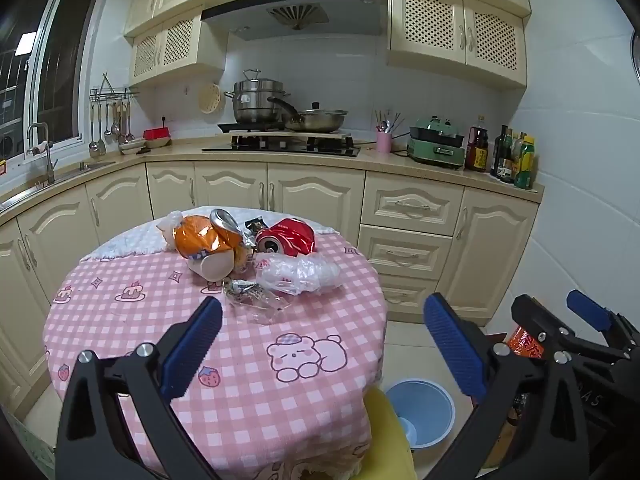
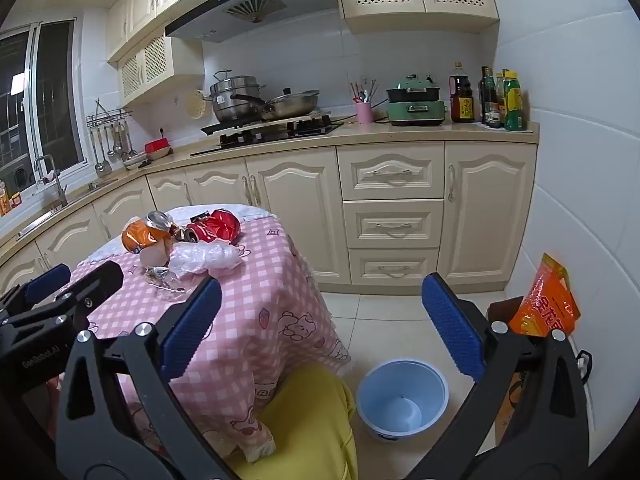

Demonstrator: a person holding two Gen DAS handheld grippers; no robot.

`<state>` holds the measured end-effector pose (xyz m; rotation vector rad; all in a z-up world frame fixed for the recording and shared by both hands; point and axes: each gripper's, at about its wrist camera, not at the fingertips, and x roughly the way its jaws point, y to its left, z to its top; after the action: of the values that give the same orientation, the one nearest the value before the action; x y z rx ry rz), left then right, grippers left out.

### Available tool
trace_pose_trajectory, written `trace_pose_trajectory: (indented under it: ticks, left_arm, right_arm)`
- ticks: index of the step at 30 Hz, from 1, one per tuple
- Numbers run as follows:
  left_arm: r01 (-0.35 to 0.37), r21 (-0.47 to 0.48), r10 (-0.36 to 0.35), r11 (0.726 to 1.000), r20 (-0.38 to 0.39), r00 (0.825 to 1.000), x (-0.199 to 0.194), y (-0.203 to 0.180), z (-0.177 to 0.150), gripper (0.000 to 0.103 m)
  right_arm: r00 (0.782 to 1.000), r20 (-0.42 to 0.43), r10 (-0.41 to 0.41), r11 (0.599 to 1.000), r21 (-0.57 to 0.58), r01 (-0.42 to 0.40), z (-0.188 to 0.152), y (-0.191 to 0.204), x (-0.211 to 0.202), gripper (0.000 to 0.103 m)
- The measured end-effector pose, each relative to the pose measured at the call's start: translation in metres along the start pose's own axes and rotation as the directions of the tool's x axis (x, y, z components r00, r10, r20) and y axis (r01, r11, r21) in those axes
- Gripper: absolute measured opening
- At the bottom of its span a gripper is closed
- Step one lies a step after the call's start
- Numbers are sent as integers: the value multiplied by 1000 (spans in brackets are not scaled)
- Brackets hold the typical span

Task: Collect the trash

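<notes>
Holding both tools short of the heap, I have my left gripper point(image 1: 322, 344) spread wide with nothing between its blue pads, and my right gripper point(image 2: 322, 326) just as wide and just as empty, off to the side above the floor. The trash sits bunched at the far side of the pink checked table point(image 1: 120, 320): a crushed orange can point(image 1: 200, 238), a dented red can point(image 1: 286, 236), a crumpled white plastic bag point(image 1: 300, 274), a paper cup point(image 1: 212, 266) on its side and a clear wrapper point(image 1: 256, 300) nearest me. All of it looks light. The cans should be stiff enough to pinch across their flattened bodies, though thin metal may be slick and could skate on the cloth. The bag and wrapper are soft and will likely slip, so I would bite into a bunched fold, not a loose edge. The cup may buckle; its rim seems the safest hold. The blue bin point(image 2: 402, 398) stands open on the floor beside the table, below my right gripper.
</notes>
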<state>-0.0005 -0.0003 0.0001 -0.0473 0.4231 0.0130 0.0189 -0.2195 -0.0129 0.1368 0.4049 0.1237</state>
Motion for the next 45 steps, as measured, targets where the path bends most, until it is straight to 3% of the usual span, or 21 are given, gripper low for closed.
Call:
trace_pose_trajectory:
  ticks: [45]
  left_arm:
    - [8, -12, -8, 1000, 20, 1000, -13, 0, 1, 99]
  right_arm:
    - [999, -28, 26, 1000, 17, -26, -7, 9, 3, 98]
